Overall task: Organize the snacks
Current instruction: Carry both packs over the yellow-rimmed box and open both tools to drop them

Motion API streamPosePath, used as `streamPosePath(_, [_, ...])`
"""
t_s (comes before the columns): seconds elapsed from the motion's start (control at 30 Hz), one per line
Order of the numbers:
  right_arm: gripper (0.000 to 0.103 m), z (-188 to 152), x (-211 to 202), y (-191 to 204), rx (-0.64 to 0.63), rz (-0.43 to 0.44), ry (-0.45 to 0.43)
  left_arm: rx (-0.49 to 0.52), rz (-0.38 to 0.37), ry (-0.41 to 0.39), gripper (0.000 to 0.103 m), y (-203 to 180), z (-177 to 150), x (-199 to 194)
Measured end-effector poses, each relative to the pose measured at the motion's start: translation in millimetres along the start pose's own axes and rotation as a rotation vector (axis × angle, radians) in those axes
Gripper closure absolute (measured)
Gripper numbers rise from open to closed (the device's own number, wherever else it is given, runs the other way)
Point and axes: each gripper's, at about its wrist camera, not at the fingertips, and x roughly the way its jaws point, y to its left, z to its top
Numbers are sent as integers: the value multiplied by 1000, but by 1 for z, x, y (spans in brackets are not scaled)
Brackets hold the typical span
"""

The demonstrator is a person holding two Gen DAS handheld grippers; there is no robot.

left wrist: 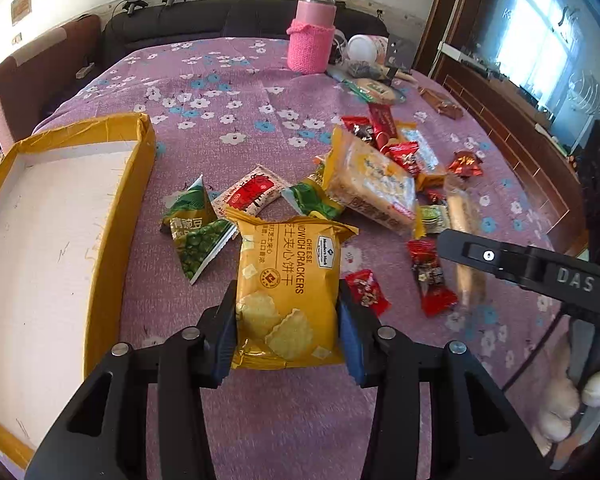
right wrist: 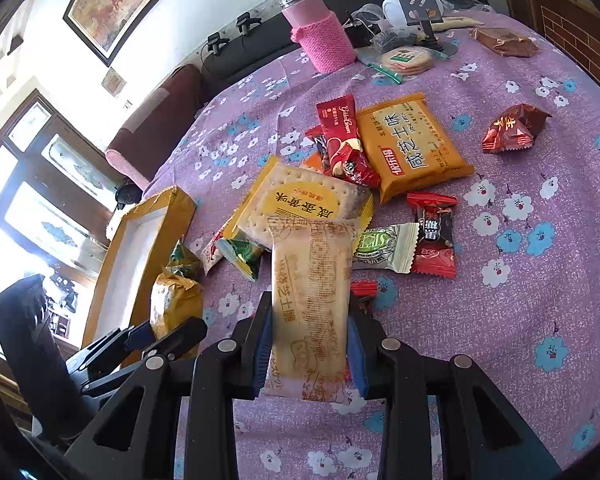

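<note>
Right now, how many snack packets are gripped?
2. The left gripper clamps the yellow foil cheese sandwich crackers packet; the right gripper clamps the pale beige oblong biscuit packet. Others lie on the purple floral cloth.

Yellow foil cracker packet (left wrist: 288, 296): "Member's Mark", "CHEESE SANDWICH CRACKERS", "芝士夹心饼干". Black gripper arm (left wrist: 540, 272) at 3 o'clock: "DAS". Green triangular pea packet (left wrist: 194, 216): "青豌豆". Orange flat biscuit packet (right wrist: 414, 146): "咸芝士味". Dark red wafer wrapper (right wrist: 340, 128): "Golden Brown".

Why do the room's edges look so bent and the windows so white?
Left wrist view: fisheye curves the yellow cardboard tray; the window at right is blown out; the right gripper's pale bread packet blurs. Right wrist view: the purple flowered tablecloth bulges; the window at left is overexposed.
</note>
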Motion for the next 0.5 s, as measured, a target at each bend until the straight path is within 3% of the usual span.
streamPosePath(0.1, [70,-1,-5,8,-15,34,2,-41,-29,-42,61,11,-6,-30])
streamPosePath(0.17, [70,-1,-9,20,-39,54,3,-67,-5,-73,61,26,-8,-49])
streamPosePath(0.33, [70,-1,-3,74,-130,137,43,-164,159,-135,60,93,-19,-88])
streamPosePath(0.5, [71,-13,37,152,-205,257,173,-257,308,-123,60,161,-33,-101])
